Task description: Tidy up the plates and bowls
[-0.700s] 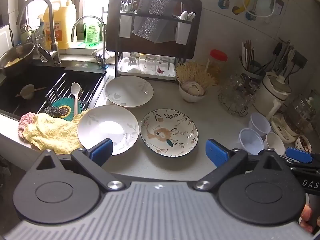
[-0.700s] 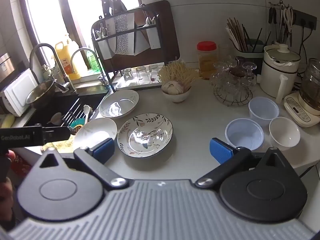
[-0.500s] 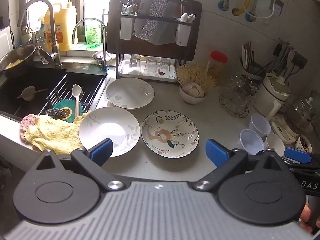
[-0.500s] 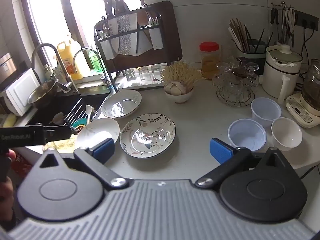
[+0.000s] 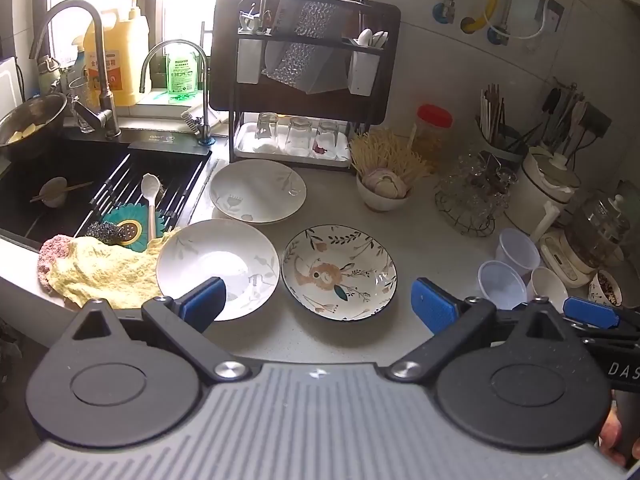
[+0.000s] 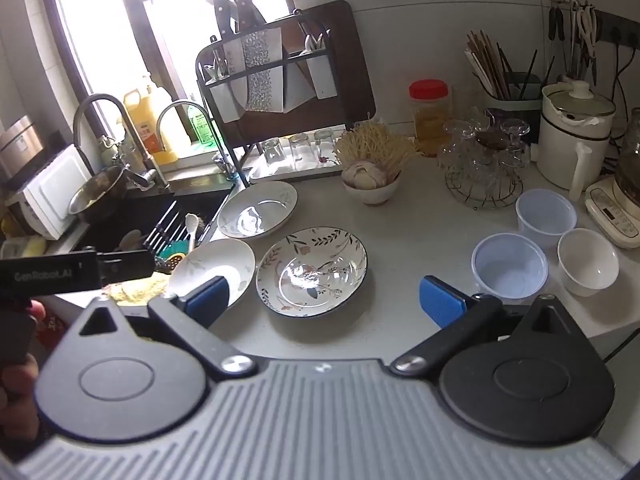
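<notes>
Plates, three glazed ceramic ones, sit apart on the grey desk [image 5: 432,240]: floral-patterned plate [image 5: 339,273], two white plates [image 5: 218,266] [image 5: 258,191]. Both grippers [image 5: 318,300] [image 6: 324,294] hover, jaws wide, empty. Slick, breakable stuff; pinch a raised rim.

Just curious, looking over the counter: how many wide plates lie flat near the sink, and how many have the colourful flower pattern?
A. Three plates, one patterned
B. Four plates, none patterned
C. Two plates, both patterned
A: two pale plates, the far plate and the near plate, lie beside one flowered plate.
</notes>
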Demonstrator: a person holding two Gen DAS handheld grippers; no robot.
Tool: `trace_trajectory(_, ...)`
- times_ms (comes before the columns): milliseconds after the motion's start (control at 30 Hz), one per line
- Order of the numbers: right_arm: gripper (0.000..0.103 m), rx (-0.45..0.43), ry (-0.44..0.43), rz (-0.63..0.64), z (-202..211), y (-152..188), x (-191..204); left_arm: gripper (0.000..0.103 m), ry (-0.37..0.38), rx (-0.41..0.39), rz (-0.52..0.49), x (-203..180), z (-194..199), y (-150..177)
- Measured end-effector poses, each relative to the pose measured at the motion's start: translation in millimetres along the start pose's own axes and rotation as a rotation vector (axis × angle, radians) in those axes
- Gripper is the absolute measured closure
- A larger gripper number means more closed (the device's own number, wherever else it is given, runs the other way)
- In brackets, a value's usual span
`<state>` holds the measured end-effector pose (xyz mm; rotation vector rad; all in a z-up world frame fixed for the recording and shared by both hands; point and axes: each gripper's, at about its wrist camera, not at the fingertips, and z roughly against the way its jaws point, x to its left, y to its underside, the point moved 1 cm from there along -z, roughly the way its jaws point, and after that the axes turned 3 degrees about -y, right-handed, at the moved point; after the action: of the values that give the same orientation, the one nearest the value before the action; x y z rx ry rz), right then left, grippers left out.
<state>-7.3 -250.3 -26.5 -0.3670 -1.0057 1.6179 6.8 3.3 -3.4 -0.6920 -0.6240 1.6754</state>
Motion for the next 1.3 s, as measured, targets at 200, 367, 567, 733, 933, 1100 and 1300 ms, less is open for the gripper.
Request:
trace_trajectory(200,0.0,0.003,0.012,0.005,-0.5,-1.4,1.0,0.002,-0.004,-0.01,-0.003,2.8,1.2,-0.9)
trace_trajectory(367,0.0,0.012,0.02,0.005,-1.9,-2.0,2.7,0.002,-0.002,-0.01,-0.004,4.2,0.6,-3.2)
trace_trajectory(567,0.0,0.013,0.018,0.007,-1.6,-4.6,3.5,0.002,0.0,-0.012,-0.005,3.9,-0.3,-5.5)
trace_trajectory(733,0.0,0.014,0.01,0.009,-1.3,-3.5,3.7,0.002,0.001,-0.012,-0.006,3.0,-1.0,-5.1)
trace_trajectory(933,0.0,0.037,0.026,-0.007,-6.3,-4.9,1.9,0.002,0.001,-0.012,-0.003,2.6,-0.6,-4.4)
trace_trajectory(1100,0.0,0.031,0.024,-0.008,-5.7,-5.6,2.1,0.002,-0.008,-0.006,0.008,2.5,-2.5,-2.9)
trace_trajectory(1300,0.0,0.024,0.003,-0.013,-3.9,-2.4,0.6,0.002,-0.026,0.008,0.009,4.2,-7.1,-1.8)
